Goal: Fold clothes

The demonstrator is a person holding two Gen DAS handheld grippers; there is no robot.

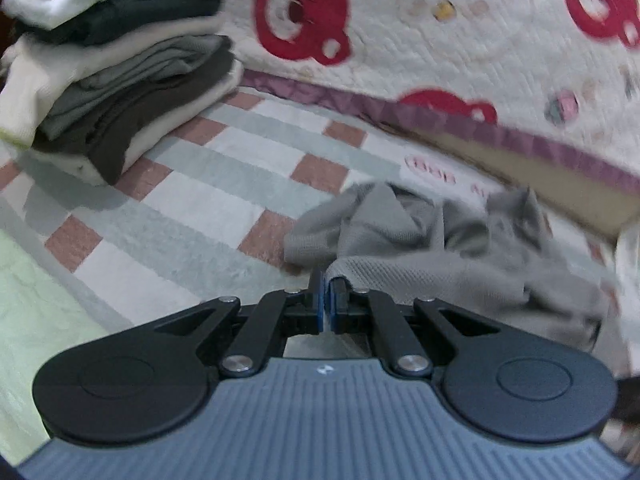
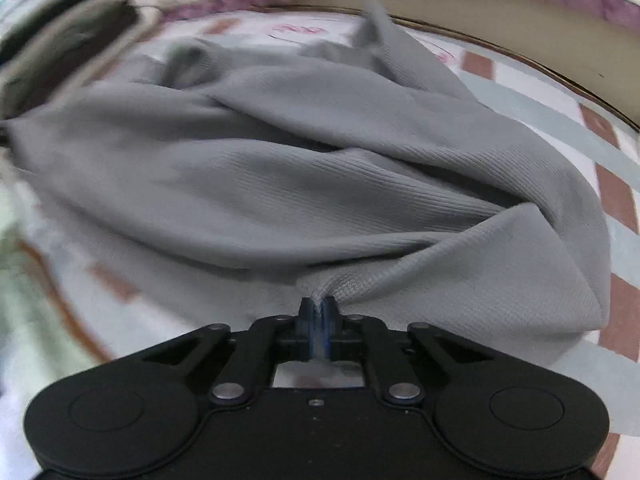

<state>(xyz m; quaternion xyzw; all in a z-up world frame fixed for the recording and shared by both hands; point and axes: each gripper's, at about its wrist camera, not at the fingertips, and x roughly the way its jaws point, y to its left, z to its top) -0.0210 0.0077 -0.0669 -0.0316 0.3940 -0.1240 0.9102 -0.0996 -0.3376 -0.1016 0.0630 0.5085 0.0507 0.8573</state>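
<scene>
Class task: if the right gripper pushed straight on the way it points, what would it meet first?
The grey garment. The right gripper already has its jaws shut on an edge of it, and bunched folds lie directly ahead; depth beyond them is unclear.

i can read almost nothing here. on my left gripper's (image 1: 325, 280) grey ribbed housing (image 1: 320, 408), just behind the linkage, there is a small white logo mark (image 1: 322, 369), too tiny for me to make out as letters. ahead of that gripper and slightly to its right, past the grey garment (image 1: 440, 256), the checked sheet (image 1: 224, 168) carries pink printed lettering inside an oval (image 1: 430, 165); it is blurred and i cannot read it. from my right gripper's (image 2: 319, 306) view the same kind of pink oval print (image 2: 298, 29) sits far ahead on the sheet, also unreadable.
</scene>
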